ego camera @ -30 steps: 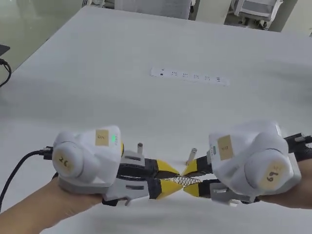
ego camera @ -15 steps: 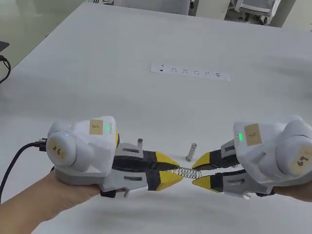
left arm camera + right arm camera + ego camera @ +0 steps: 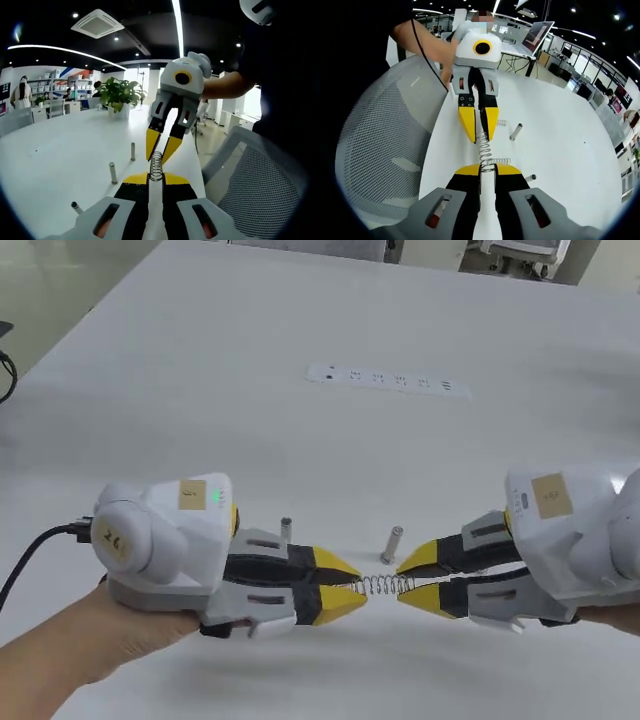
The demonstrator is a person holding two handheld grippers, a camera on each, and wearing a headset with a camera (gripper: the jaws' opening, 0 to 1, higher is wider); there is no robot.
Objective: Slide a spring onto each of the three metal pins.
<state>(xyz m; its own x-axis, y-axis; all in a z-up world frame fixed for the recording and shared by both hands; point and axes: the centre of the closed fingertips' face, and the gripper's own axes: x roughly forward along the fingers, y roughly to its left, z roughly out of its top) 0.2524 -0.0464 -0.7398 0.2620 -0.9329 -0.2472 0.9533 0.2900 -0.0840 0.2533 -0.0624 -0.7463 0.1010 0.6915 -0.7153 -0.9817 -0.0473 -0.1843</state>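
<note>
A small steel spring (image 3: 380, 585) hangs level between my two grippers, above the white table. My left gripper (image 3: 356, 587) is shut on its left end and my right gripper (image 3: 402, 581) is shut on its right end. In the left gripper view the spring (image 3: 156, 165) runs from my own jaws up to the right gripper (image 3: 162, 150). In the right gripper view the spring (image 3: 483, 148) leads to the left gripper (image 3: 479, 134). Two short metal pins (image 3: 287, 530) (image 3: 393, 543) stand upright just behind the grippers. Three pins (image 3: 132, 151) (image 3: 113, 172) (image 3: 75, 206) show in the left gripper view.
Two loose springs (image 3: 501, 122) (image 3: 503, 161) lie on the table near a pin (image 3: 515, 131). A white power strip (image 3: 388, 381) lies farther back on the table (image 3: 200, 390). A grey mesh chair (image 3: 385, 145) stands at the table's near edge.
The right gripper drew away to the right and opened half a second ago; now it is shut on the spring's right end. The left gripper has kept hold of the spring.
</note>
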